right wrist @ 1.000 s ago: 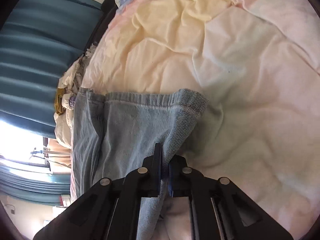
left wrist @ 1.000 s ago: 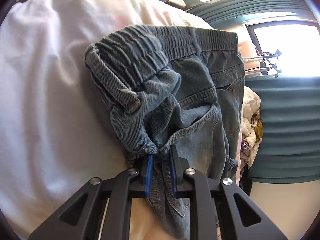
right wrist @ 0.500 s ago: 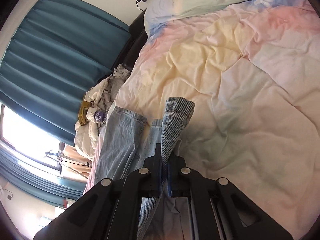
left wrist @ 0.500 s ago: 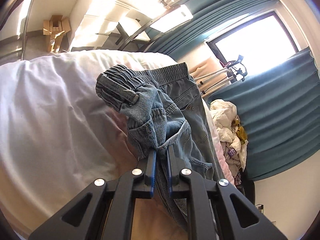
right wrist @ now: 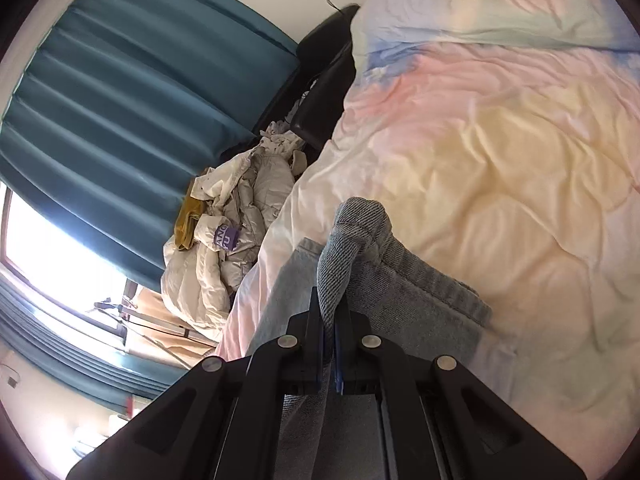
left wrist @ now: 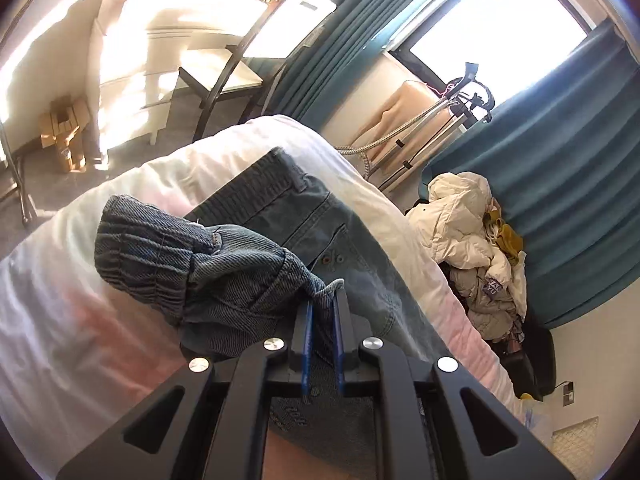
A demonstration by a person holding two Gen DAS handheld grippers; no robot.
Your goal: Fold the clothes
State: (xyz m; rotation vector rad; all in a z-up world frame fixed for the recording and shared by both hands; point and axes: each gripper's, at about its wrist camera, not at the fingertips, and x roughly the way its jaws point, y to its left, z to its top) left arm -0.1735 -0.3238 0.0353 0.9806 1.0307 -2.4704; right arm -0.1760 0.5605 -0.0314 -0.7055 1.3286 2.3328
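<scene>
Jeans held at both ends over the bed.
The bed (right wrist: 500, 168) lies beyond both grippers; the jeans (left wrist: 320, 240) drape across it, waistband bunched in the left gripper's (left wrist: 322, 300) narrowed fingers, hem pinched tight in the right gripper (right wrist: 330, 300).

My right gripper (right wrist: 330, 300) is pinching a jeans (right wrist: 404, 276) leg hem, lifted above the pastel duvet (right wrist: 500, 152).

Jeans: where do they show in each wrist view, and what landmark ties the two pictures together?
Left wrist: jeans centre, waistband end bunched in the left gripper, on the bed.
Right wrist: jeans lower centre, hem end pinched in the right gripper.
Shared landmark: white jacket pile against the teal curtain.
</scene>
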